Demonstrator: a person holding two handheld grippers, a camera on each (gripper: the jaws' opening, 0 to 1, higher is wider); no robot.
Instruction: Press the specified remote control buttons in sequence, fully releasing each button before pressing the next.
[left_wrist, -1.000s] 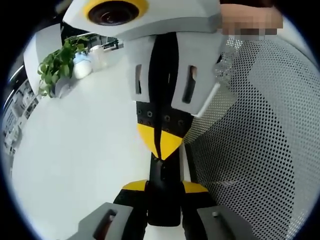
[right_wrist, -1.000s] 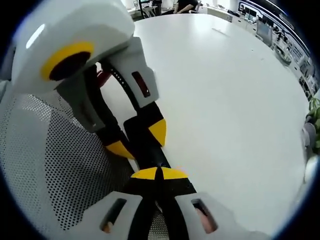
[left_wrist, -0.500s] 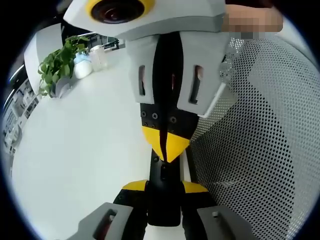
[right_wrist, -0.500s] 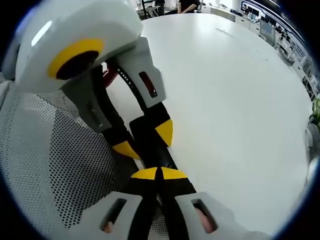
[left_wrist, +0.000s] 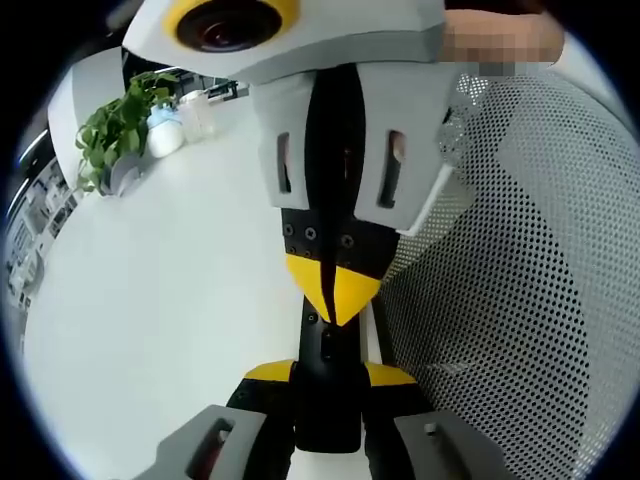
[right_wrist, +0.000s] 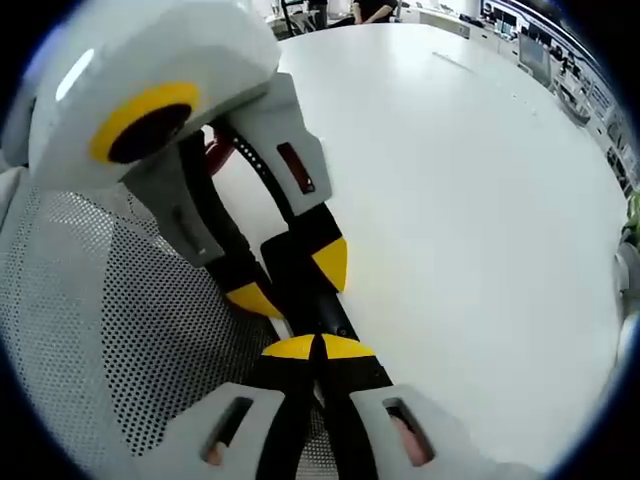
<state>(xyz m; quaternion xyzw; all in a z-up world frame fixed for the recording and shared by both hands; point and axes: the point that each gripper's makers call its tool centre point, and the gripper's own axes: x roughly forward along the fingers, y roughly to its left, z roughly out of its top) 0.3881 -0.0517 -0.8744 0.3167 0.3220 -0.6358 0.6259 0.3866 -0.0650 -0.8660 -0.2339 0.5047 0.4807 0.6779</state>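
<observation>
Left gripper view: left hand-held gripper (left_wrist: 325, 375) pinches the black remote (left_wrist: 326, 350) above the white worktop (left_wrist: 160, 290).
Right hand-held gripper (left_wrist: 330, 300), jaws pressed together, tips down onto the remote; mesh chair (left_wrist: 500, 280) alongside, plant (left_wrist: 115, 130) far off.

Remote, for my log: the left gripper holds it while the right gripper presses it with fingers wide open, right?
No: the right gripper's fingers are shut, tips on the remote that the left gripper holds, as the right gripper view shows.
</observation>
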